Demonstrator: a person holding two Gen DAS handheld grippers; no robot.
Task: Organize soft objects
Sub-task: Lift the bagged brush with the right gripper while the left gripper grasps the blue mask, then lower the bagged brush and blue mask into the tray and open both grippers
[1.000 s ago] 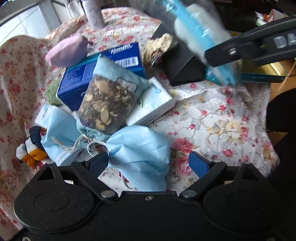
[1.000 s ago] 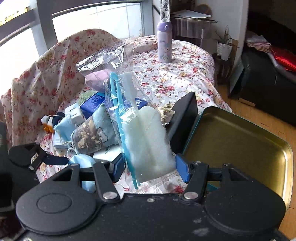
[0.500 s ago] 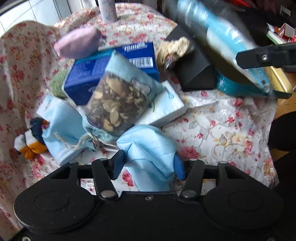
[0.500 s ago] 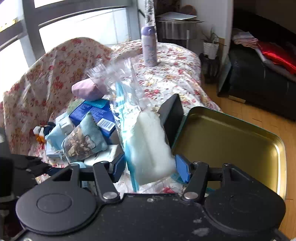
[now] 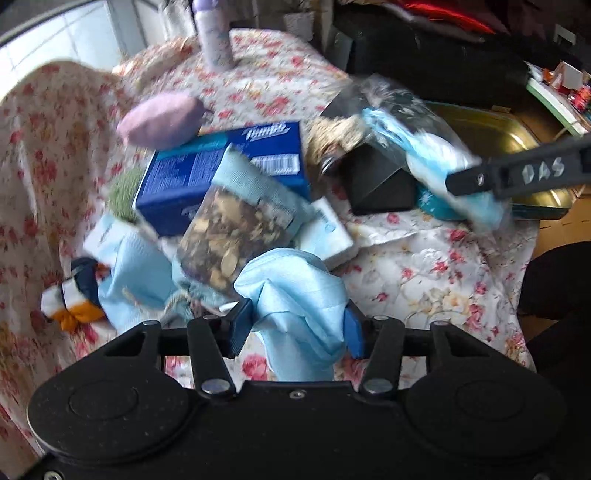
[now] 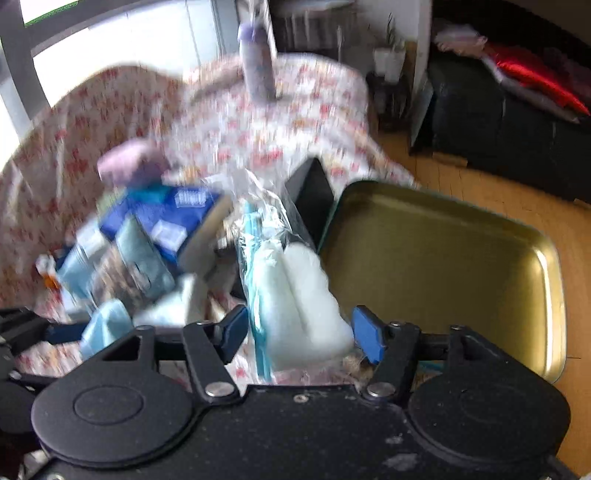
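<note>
My left gripper [image 5: 297, 326] is shut on a light blue face mask [image 5: 299, 295], bunched between its blue pads at the near edge of the pile. My right gripper [image 6: 301, 336] is shut on a clear plastic bag of white cotton [image 6: 295, 295] with a blue strip, held beside the open gold tin [image 6: 461, 258]. That bag [image 5: 436, 158] and the right gripper's finger show at the right of the left wrist view, over the tin [image 5: 491, 136]. The pile holds a sachet of dried petals [image 5: 236, 229], a blue tissue box [image 5: 221, 166] and a lilac pouch [image 5: 162, 118].
A flowered cloth [image 5: 424, 266] covers the table. A black box [image 5: 376, 177] stands by the tin. A penguin toy [image 5: 70, 295] and another blue mask [image 5: 136, 266] lie at left. A lilac bottle [image 5: 214, 33] stands at the far side. White tissue packs [image 5: 325, 232] lie under the sachet.
My left gripper has closed on the blue mask and lifted it a little. My right gripper has carried the cotton bag lower and toward the tin; the right view is blurred by motion.
</note>
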